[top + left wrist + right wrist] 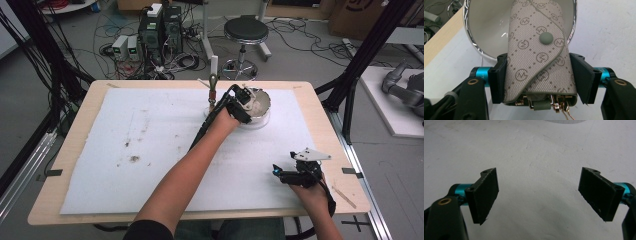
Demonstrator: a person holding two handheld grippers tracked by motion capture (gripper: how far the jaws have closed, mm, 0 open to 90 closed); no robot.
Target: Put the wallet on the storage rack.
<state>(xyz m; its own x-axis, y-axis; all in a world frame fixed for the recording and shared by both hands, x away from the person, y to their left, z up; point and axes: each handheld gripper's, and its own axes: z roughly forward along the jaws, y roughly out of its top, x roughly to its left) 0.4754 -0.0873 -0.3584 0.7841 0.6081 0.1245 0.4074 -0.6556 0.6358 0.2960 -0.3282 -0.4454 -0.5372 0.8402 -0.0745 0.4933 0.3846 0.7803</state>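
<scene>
A grey patterned key pouch (537,57) is clamped between the two black jaws of the left gripper (539,80), whose pads are pressed against its two long sides. In the left gripper view the pouch is seen at the centre of the frame, its flap fastened by a round grey snap, and gold-coloured key hooks are seen hanging out of its lower end at the bottom of the frame. The upper end of the pouch is held over the rim of a white bowl (477,27) with a shiny edge, which is seen in the upper left and top of that view. In the high view the left gripper (243,102) is seen upper centre, reached out over the bowl (264,97) near the far edge of the table (75,135), and the pouch is largely hidden there by the gripper and hand. A white sheet (150,150) is spread over most of the table, with some dark specks marked on its left half. A small upright object (212,87) is seen just left of the bowl; what it is cannot be told. The right gripper (292,172) is seen at the lower right of the high view, well apart from the bowl. In the right gripper view its jaws are spread wide, with nothing between them and the white sheet (536,170) seen beyond.
</scene>
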